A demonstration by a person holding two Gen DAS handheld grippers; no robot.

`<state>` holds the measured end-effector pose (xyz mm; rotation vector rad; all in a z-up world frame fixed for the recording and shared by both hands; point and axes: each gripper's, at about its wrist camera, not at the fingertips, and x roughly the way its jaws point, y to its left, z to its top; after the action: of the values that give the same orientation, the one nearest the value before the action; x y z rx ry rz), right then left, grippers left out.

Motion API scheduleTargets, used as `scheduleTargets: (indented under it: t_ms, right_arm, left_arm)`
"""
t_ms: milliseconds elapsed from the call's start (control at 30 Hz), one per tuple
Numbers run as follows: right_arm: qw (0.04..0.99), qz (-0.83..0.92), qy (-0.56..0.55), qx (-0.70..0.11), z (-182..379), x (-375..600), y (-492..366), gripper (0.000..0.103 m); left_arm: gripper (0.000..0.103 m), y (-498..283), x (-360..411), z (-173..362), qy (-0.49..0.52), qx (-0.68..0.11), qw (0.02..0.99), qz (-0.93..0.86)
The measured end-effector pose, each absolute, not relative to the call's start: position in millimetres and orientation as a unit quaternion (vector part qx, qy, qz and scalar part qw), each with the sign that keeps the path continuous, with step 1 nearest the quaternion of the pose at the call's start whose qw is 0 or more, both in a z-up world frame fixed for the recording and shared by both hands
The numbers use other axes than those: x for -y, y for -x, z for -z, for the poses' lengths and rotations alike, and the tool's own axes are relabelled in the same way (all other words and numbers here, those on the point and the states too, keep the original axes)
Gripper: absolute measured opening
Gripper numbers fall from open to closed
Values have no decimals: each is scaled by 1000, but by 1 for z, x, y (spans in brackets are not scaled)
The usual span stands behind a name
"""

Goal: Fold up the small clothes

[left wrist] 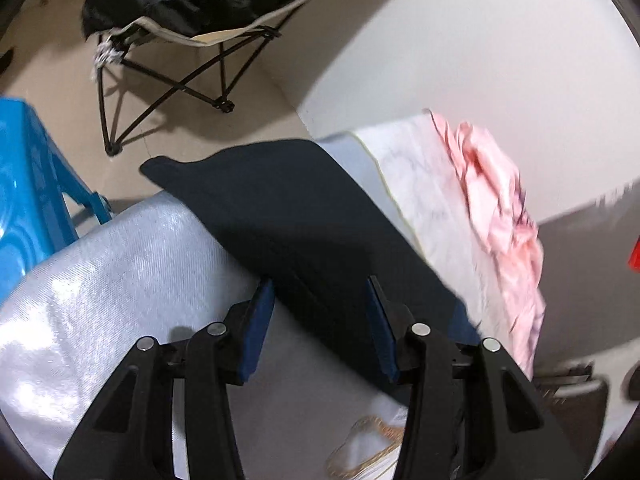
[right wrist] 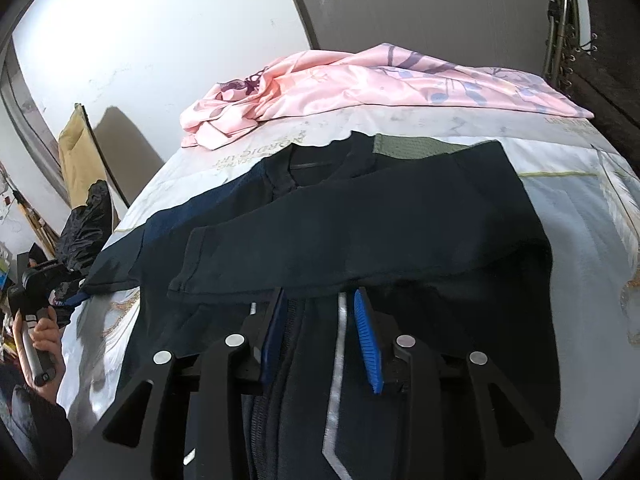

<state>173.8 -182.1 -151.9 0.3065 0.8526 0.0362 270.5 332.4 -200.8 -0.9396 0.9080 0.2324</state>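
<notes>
Navy jacket (right wrist: 360,216) lies spread on the bed (right wrist: 580,200), one sleeve (right wrist: 320,256) folded across its chest. Its other sleeve (left wrist: 288,216) runs out past the bed's edge, between the parted fingers of the left gripper (left wrist: 320,304), which grip nothing. The right gripper (right wrist: 320,312) hovers over the zip, fingers also apart and empty. Pink cloth (right wrist: 360,84) lies crumpled beyond the collar. A blue stool (left wrist: 28,184) and folding chair (left wrist: 180,40) stand on the floor.

left gripper (left wrist: 322,300) jaws apart — over navy garment (left wrist: 288,208)
</notes>
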Motion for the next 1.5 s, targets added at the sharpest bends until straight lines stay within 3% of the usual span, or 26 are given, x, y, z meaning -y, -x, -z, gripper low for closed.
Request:
scheduleTargets:
  t_ms: [233,400,500,533,567,600,633,867,1500]
  right_arm:
    - [898,-4,-152,-413,155,192,-168,39]
    - [894,-9,-160,-418,158,191,-169,39]
    - [898,-9,-156,-412,155,191,-166,39]
    - [899,-8,-155,-409,155,191,-165,39]
    - [900,-6,-156,-406,154,193,-165,39]
    - [901,-5,-157,-405,154,194,-165,39]
    - [901,-4,-158,-404,154,195,-165,39]
    - [900,-6,-172,-401,155,200,-164,39]
    - [911,-36,-180,-369,135,216,-163,39]
  left_arm:
    - [49,-251,-336,205,507,-390,757,-131]
    - [73,-270,-334,199,518,-369,755,-161]
    - [76,-280,-331,196,509,-369,755,-186]
    - [74,-282,-331,195,505,-372,755,-190]
    - [39,-283,-331,196,501,-376,757,-185]
    - [13,-288,-331,199,494,-390,759,-166]
    - [7,-291,-332,203,489,-401,758,-157]
    - [5,-283,-334,201,458,-410,775,-148]
    - [5,-292,-187,71,165,-360,909,-131]
